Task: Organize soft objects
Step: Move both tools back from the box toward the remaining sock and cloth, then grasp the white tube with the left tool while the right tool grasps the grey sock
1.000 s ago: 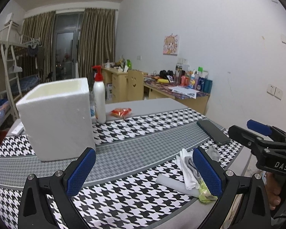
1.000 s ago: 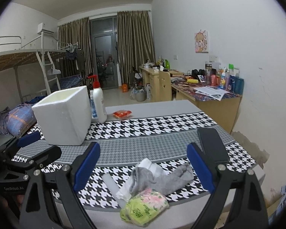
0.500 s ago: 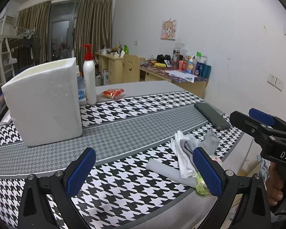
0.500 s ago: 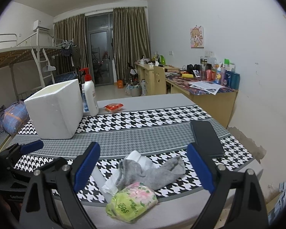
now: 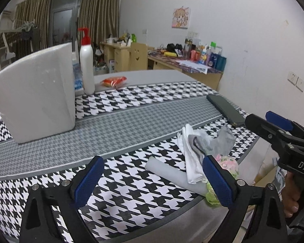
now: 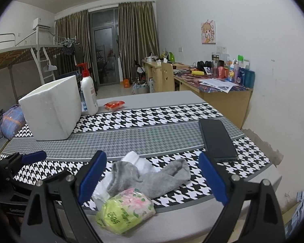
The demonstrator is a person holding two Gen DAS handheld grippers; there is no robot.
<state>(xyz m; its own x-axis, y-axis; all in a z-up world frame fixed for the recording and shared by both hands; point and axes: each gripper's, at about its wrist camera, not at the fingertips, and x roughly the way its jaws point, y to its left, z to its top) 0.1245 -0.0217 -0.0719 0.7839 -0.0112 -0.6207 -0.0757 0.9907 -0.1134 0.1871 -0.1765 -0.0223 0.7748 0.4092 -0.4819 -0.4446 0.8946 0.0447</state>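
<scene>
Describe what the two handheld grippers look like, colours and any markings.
Both the left gripper and the right gripper have black angular frames with silver screws and textured blue pads lining the jaws. The right one carries white "DAS" lettering on its body, seen in the left view.

White letters "DAS" stand on the black body of the right gripper (image 5: 277,125). The green tissue pack (image 6: 126,210) carries dark print, too small and warped to read. Nothing else is legible.

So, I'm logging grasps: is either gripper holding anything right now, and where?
Nothing is held. The left gripper is closing on empty air; the right gripper is open above the grey sock.
</scene>
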